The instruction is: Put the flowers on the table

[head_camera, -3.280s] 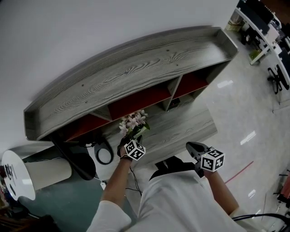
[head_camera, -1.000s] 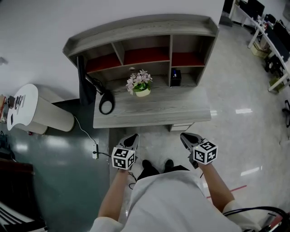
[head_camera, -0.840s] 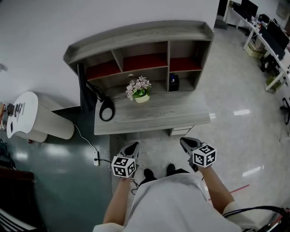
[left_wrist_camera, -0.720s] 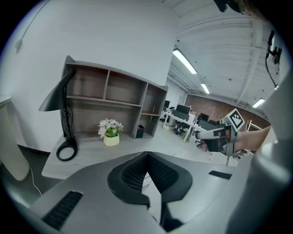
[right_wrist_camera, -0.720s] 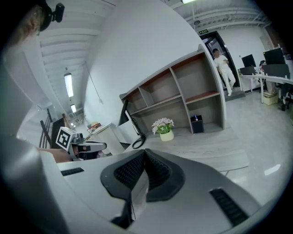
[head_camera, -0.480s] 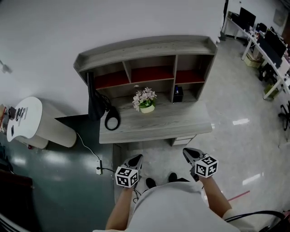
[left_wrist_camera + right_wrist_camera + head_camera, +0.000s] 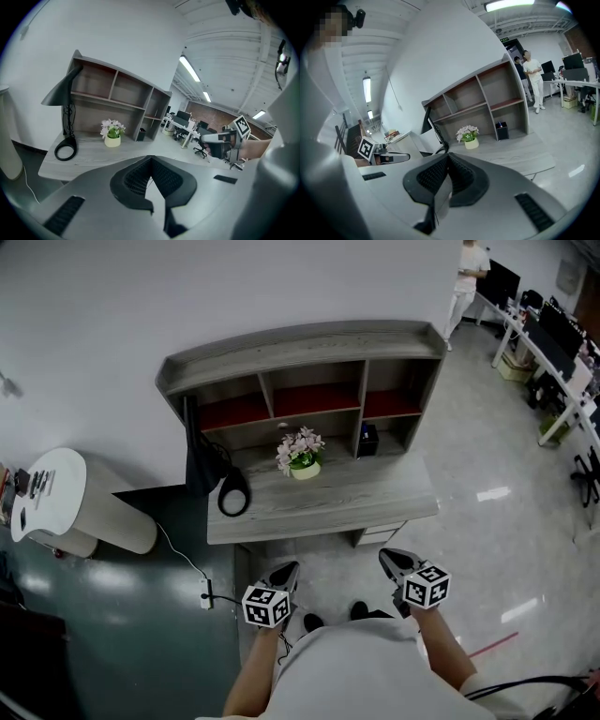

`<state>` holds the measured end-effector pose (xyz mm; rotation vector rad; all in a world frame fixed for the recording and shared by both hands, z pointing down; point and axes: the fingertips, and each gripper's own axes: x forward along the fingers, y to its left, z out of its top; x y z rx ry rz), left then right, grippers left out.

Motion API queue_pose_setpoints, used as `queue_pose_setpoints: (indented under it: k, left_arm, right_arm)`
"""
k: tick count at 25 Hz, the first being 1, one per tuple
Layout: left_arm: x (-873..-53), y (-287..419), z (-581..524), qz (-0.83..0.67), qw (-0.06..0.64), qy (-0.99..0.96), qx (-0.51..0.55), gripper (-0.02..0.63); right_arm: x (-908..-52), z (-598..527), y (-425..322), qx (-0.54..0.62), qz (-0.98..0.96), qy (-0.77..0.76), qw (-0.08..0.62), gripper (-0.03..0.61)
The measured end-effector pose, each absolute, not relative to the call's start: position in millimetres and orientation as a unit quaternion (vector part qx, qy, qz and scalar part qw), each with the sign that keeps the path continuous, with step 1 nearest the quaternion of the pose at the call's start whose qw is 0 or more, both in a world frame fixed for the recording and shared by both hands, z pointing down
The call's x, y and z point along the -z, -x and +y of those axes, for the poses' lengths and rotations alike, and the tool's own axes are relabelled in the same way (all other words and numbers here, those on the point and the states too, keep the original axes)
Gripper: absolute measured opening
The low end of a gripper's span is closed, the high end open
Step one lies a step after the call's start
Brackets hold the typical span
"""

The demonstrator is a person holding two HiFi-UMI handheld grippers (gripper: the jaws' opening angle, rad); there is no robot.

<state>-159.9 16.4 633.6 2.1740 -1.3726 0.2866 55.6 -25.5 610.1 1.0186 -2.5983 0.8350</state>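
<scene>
The flowers (image 7: 300, 454), pale pink blooms in a small cream pot, stand upright on the grey wooden table (image 7: 356, 498), in front of the middle shelf bay. Both grippers hang low by my body, well short of the table's front edge. My left gripper (image 7: 285, 569) is shut with nothing between its jaws. My right gripper (image 7: 390, 557) also has its jaws together and holds nothing. The left gripper view shows the flowers (image 7: 112, 131) far off on the table (image 7: 93, 152). In the right gripper view, the flowers (image 7: 468, 135) sit beyond the closed jaws.
A black desk lamp with a ring base (image 7: 232, 493) stands left of the pot; a small black box (image 7: 368, 439) sits in the right bay. A white guitar-shaped object (image 7: 42, 488) lies left; a power strip (image 7: 204, 592) on the floor. A person (image 7: 466, 277) stands near office desks (image 7: 553, 343).
My left gripper, at the flowers over the table three seconds ago, has let go and drawn back. Over the last second both grippers sank lower and the table receded slightly.
</scene>
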Motion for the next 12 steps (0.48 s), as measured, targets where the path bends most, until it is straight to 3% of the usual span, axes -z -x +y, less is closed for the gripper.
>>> queue_pose_setpoints:
  k: [12]
  left_arm:
    - [-629.6,151.3,5.7,-0.489,0.267,-0.824,-0.107,0.009]
  right_arm:
    - [-606.1,-29.3,-63.7,-0.274,-0.881,-0.367,0.116,0.018]
